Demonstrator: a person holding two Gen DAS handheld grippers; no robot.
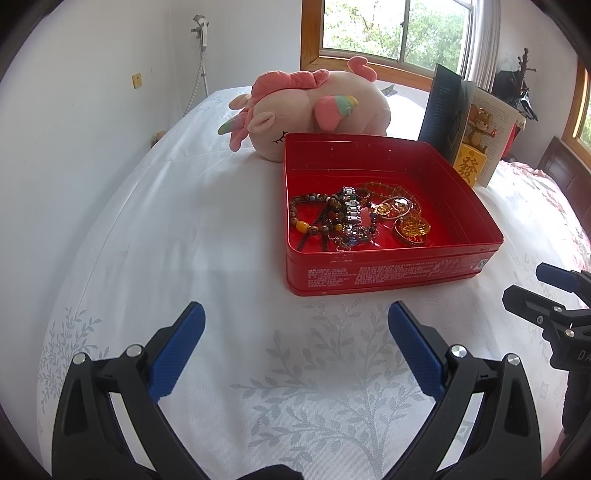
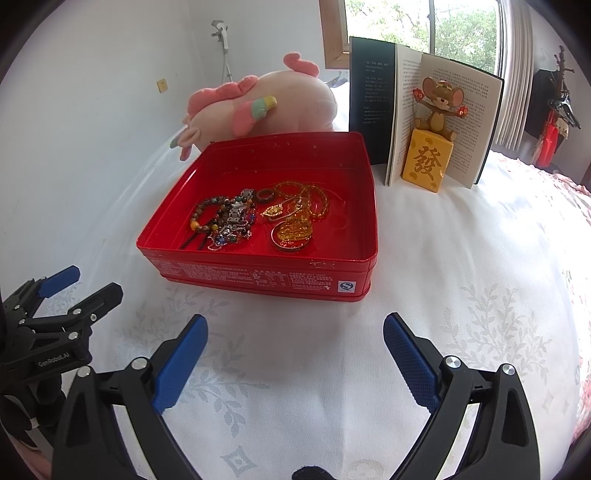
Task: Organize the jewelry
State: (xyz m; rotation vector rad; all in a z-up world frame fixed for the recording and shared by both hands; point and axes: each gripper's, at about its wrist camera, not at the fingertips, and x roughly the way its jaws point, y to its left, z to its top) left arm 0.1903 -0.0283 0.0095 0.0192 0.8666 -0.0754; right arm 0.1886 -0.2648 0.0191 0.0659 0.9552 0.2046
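Note:
A red tin box (image 1: 388, 275) (image 2: 258, 275) sits open on the white bedspread. Inside lie a brown bead bracelet (image 1: 306, 218) (image 2: 207, 218), a silver link watch band (image 1: 351, 210) (image 2: 236, 212), a dark ring (image 2: 266, 195), thin gold chains (image 1: 391, 190) (image 2: 306, 195) and a gold pendant on a bangle (image 1: 412, 229) (image 2: 293, 232). My left gripper (image 1: 295, 314) hovers open before the box's front wall, nothing between its blue pads. My right gripper (image 2: 295, 325) is open too, just short of the box's front. Each gripper shows at the edge of the other's view.
A pink plush unicorn (image 1: 314, 107) (image 2: 258, 107) lies behind the box. An open book (image 2: 424, 107) stands upright at the back right, with a mouse figurine on a yellow cheese block (image 2: 428, 158) before it. A window (image 1: 391, 29) is behind. White wall on the left.

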